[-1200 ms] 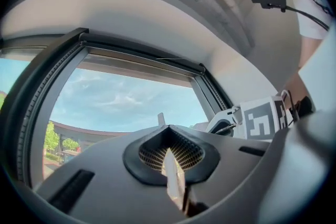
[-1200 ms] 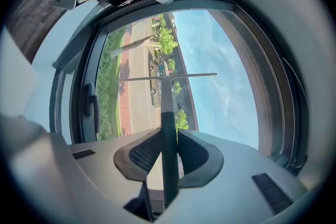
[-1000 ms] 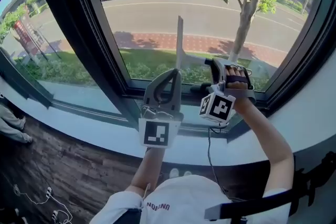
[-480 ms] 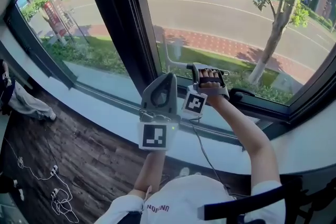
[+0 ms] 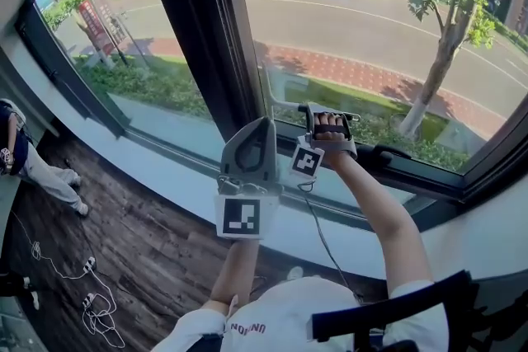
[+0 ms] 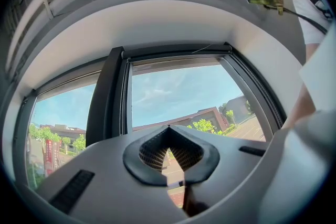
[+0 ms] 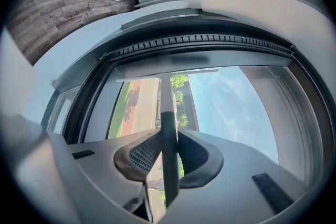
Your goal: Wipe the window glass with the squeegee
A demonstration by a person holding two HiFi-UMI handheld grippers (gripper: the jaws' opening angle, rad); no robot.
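While your right claw point(image 5: 312, 113) stays out at the pane, it is clenched on the dark handle of the slim grey squeegee point(image 5: 268, 99). The tool's narrow blade stands upright, low on the clear window glass point(image 5: 371, 37) and just right of the thick black window post point(image 5: 194, 37). In your right gripper view the handle runs straight up between the ribbed black pads point(image 7: 137, 155), and both jaws press its sides. The blade shows there as a pale bar across the handle's top, at the pane. Whether its rubber edge presses the glass cannot be told.

Your left claw point(image 5: 262, 128) is held up just beside the right one and a little nearer to you, pointing at the window. Its jaws are closed tip to tip on nothing; only street and sky show through the gap behind the tips.

Below both claws runs the pale window sill point(image 5: 165, 169).
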